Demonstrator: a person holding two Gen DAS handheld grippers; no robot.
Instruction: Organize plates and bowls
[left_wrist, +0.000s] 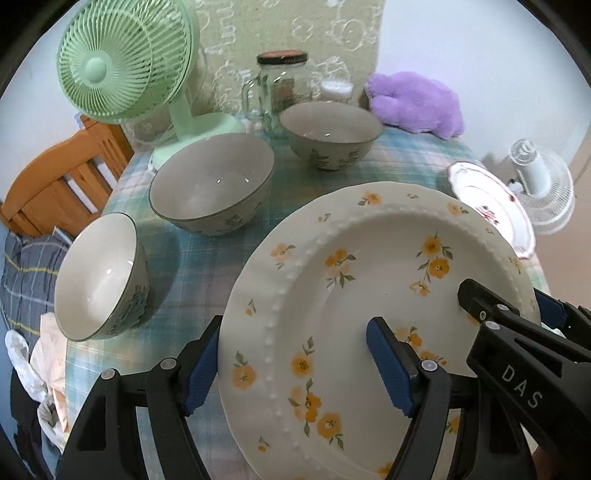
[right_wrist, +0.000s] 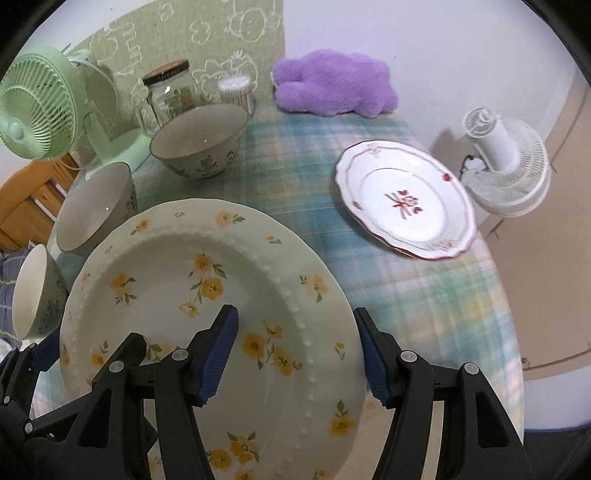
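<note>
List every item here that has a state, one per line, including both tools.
Yellow-flower plate: tilted, gripped at opposite rims by both tools.
Left tool: clamped on the plate's left rim.
Right tool: clamped on the plate's right rim.
Red-pattern plate: flat on the tablecloth, empty.
Three bowls: upright, empty, unstacked.
Glass jar: lid on.
Green fan: blades look still.
</note>
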